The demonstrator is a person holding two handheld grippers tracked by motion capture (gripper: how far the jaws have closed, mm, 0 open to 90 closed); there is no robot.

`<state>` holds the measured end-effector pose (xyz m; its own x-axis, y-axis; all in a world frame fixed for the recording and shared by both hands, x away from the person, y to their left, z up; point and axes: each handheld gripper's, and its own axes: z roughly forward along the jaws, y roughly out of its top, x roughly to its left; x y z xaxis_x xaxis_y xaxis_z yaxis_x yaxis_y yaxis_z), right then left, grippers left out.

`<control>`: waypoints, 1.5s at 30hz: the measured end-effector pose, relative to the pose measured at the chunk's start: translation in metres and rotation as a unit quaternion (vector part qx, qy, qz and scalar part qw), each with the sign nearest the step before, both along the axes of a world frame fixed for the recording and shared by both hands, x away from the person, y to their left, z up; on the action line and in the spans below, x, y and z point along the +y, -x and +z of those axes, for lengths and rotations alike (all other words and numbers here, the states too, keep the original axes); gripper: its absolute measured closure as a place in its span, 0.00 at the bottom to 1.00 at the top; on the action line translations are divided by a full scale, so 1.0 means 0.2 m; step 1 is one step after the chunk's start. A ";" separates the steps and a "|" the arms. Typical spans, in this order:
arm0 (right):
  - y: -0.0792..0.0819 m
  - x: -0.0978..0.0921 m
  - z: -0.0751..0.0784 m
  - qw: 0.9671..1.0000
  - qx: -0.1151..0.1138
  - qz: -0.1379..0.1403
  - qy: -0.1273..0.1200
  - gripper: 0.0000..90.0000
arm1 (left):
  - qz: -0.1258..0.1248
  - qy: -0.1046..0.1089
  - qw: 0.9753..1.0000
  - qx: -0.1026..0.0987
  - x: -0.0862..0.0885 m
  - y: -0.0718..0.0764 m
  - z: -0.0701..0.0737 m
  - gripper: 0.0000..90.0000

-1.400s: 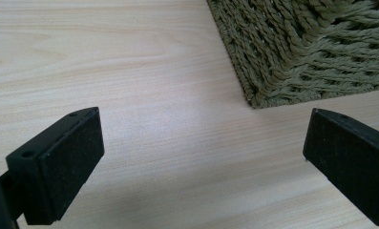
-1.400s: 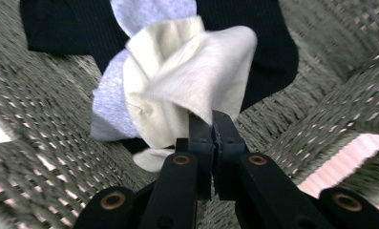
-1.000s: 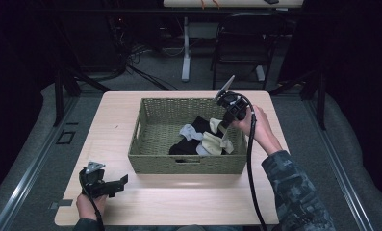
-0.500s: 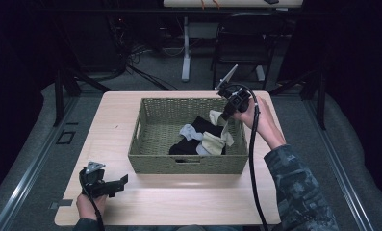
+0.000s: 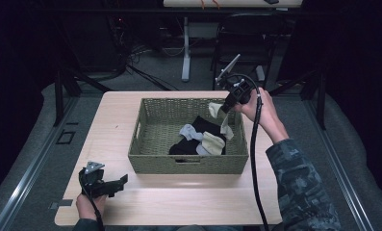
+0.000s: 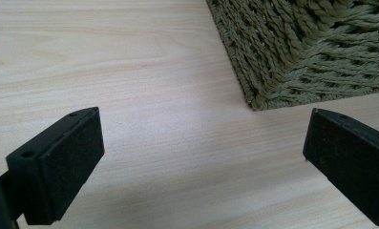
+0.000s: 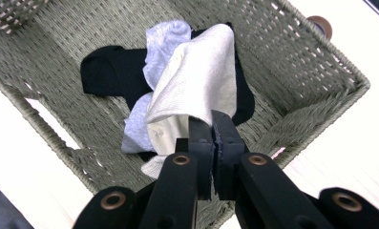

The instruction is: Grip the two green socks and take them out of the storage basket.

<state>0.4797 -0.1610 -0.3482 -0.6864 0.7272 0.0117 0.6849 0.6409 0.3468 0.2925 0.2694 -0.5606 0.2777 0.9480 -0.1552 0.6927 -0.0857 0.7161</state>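
- One cream sock hangs pinched in the right gripper above the basket; lifting out is under way.
- Left gripper: jaws spread, empty, over the table.
- Right gripper view: jaws pressed on sock; next, carry it clear of the rim.

A dim lab or workshop: a bare wooden tabletop, tangled cables on grey floor, desk legs behind.

Camouflage sleeve, black grippers (brass-ringed screw holes).
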 end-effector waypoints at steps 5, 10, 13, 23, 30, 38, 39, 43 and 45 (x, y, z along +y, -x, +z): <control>0.00 0.01 0.05 1.000 -0.005 0.000 -0.004 0.98 | -0.002 -0.001 1.000 0.004 0.00 0.00 0.00 0.00; 0.00 0.01 0.10 1.000 -0.009 0.001 -0.005 0.98 | -0.003 -0.001 1.000 0.004 0.00 0.00 0.00 0.00; 0.01 0.01 0.11 1.000 -0.013 -0.001 -0.007 0.98 | -0.003 -0.001 1.000 0.005 0.00 0.00 0.00 0.00; 0.03 -0.03 0.21 1.000 -0.028 -0.004 -0.014 0.98 | -0.002 0.001 1.000 0.002 0.00 0.00 0.00 0.00; 0.05 -0.13 0.26 0.999 -0.038 -0.018 -0.024 0.98 | -0.004 -0.001 1.000 0.005 -0.01 0.00 0.00 0.00; 0.09 -0.29 0.31 0.998 -0.047 -0.043 -0.026 0.98 | -0.004 0.001 1.000 0.003 -0.01 0.00 0.00 0.00; 0.09 -0.31 0.31 0.997 -0.050 -0.046 -0.029 0.98 | -0.002 0.000 1.000 0.002 -0.01 0.00 0.00 0.00; 0.11 -0.37 0.32 0.997 -0.052 -0.057 -0.031 0.98 | -0.003 0.001 1.000 0.002 -0.01 0.00 0.00 0.00; 0.12 -0.41 0.32 0.996 -0.054 -0.064 -0.035 0.98 | -0.002 0.000 1.000 0.002 -0.01 0.00 0.00 0.00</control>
<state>0.4565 -0.2435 -0.2833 -0.5879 0.8089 -0.0046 0.7155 0.5226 0.4637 0.2926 0.2679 -0.5606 0.2816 0.9466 -0.1570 0.6946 -0.0883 0.7139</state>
